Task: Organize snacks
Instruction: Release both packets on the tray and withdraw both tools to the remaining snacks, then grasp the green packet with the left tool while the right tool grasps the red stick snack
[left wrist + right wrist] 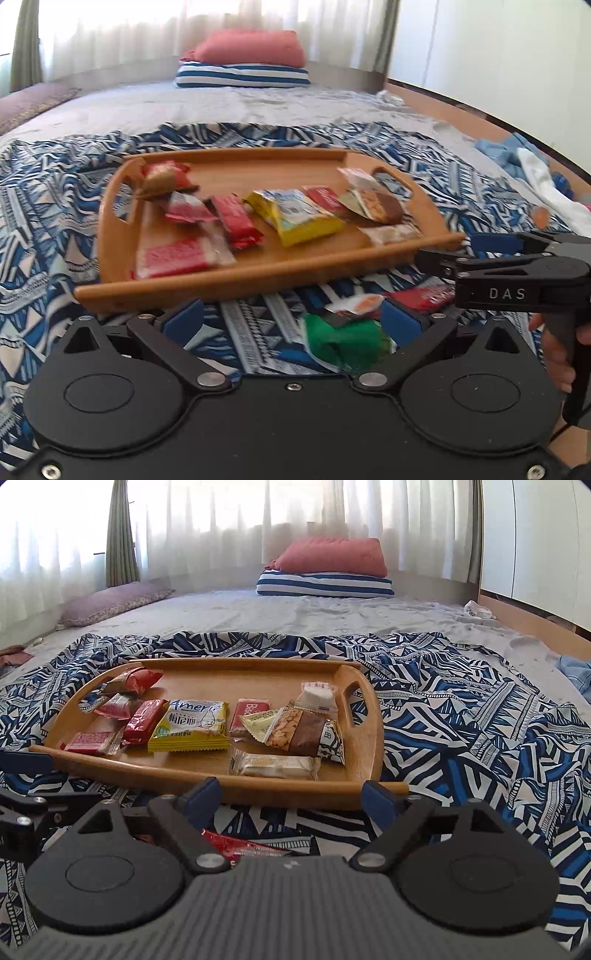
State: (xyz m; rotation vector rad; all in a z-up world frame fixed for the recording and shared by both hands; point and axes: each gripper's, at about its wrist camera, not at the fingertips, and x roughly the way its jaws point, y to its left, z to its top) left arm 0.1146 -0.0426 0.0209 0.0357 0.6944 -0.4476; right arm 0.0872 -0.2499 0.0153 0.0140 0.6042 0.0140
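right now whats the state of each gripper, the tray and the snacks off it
left gripper: open, empty
right gripper: open, empty
tray: flat on the cloth, holding snacks
green packet: on the cloth, off the tray
red packet: on the cloth, off the tray

Home bedroom; bed point(295, 627), pillows point(328, 555), curtains point(221, 528)
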